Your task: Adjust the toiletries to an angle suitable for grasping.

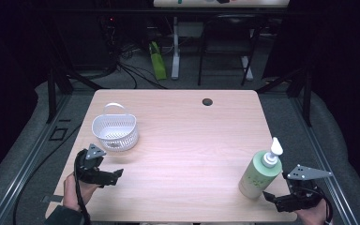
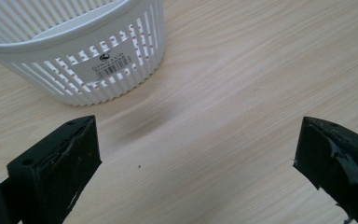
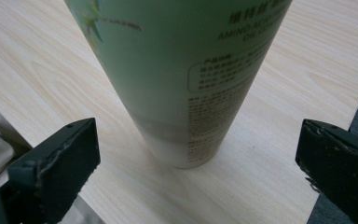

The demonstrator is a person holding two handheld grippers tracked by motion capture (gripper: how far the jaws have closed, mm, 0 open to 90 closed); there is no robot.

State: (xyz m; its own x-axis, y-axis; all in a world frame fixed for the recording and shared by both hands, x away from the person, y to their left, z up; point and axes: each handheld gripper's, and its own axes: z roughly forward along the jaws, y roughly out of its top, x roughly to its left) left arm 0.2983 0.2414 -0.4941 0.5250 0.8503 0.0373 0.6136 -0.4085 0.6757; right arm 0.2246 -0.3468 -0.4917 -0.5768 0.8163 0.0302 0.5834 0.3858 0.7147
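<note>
Both grippers hover low with jaws spread wide and empty, the right gripper (image 1: 273, 198) just beside the upright green pump bottle (image 1: 259, 175), the left gripper (image 1: 117, 174) near the white basket (image 1: 115, 131)

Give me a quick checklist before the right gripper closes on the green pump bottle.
1. Right gripper open wide: ok.
2. Green pump bottle standing upright on the table: ok.
3. Bottle lined up between the jaws: ok in the right gripper view, pads not yet touching.
4. Left gripper open and holding nothing: ok.
5. White basket upright, well apart from the bottle: ok.
6. Basket contents: cannot tell.
</note>
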